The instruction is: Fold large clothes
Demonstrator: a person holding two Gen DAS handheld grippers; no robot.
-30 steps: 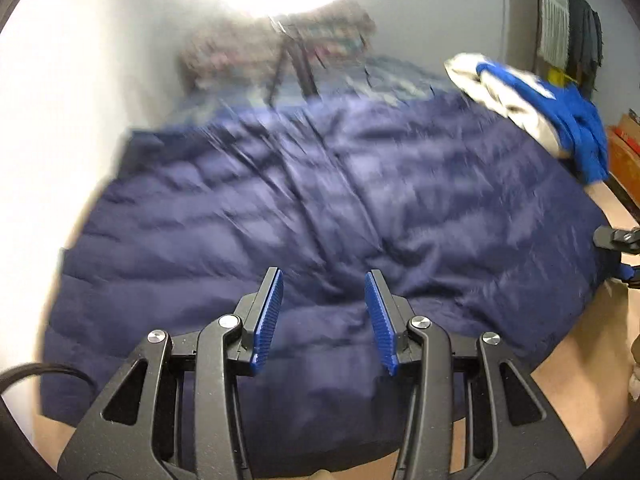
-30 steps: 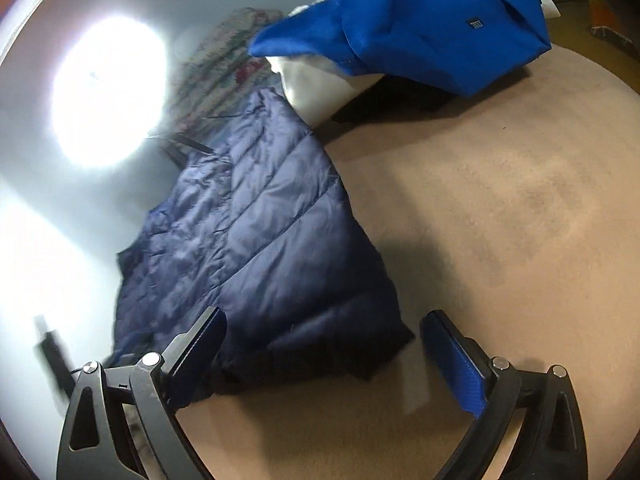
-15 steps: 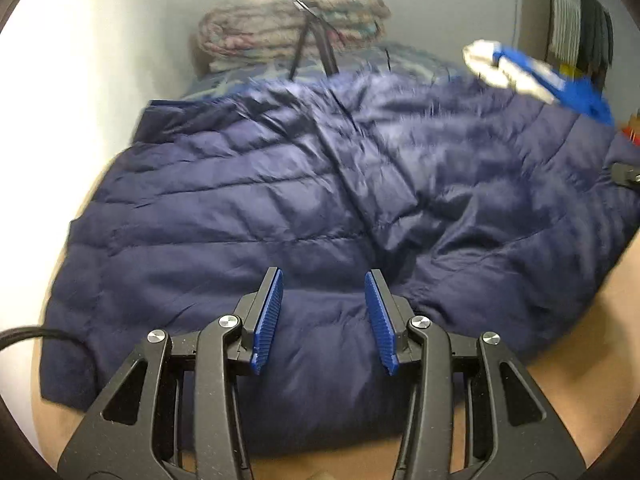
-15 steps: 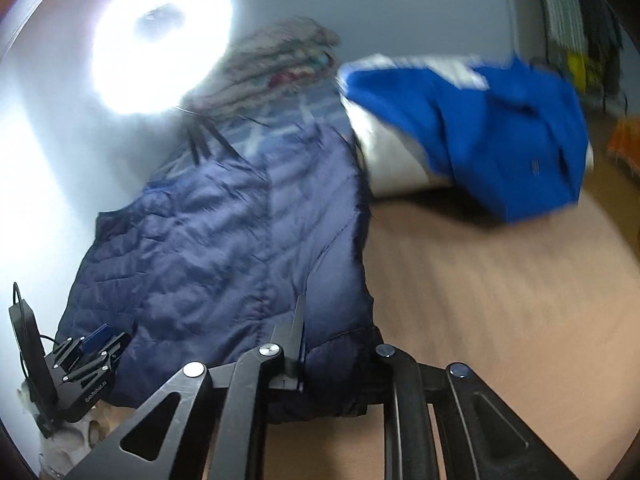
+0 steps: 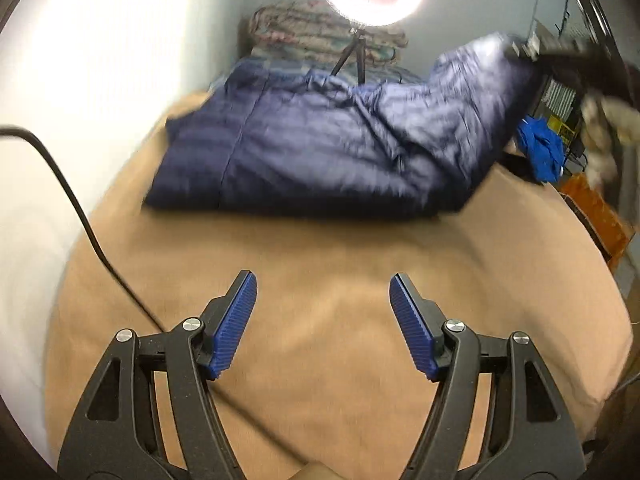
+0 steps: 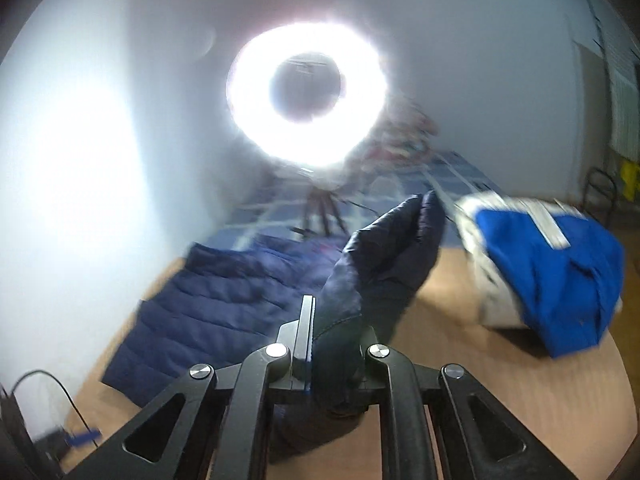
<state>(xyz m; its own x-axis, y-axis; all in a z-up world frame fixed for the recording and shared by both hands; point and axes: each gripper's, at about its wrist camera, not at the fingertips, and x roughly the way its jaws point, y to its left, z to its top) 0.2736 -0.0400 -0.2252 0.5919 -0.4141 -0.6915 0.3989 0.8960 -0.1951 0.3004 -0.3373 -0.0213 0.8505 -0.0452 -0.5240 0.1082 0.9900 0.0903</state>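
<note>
1. Navy puffer jacket [image 5: 320,148] lies on the tan bed [image 5: 340,280], ahead of the left hand-held gripper [image 5: 322,324], with one corner lifted.
2. Right hand-held gripper [image 6: 336,340] is clenched on that raised corner.
3. Left hand-held gripper's jaws have just been opening; nothing sits between them.
4. Blue garment [image 6: 560,272] lies right of the right hand-held gripper.
5. Ring light [image 6: 306,94] glares beyond.

Left black two-finger gripper with ribbed blue pads [image 5: 322,322] angled downward, jaws spread wide and just been opening, nothing between them, right black two-finger gripper [image 6: 334,344] raised, jaws just been closing, clamped on a fold of navy quilted puffer jacket [image 6: 372,280]
</note>
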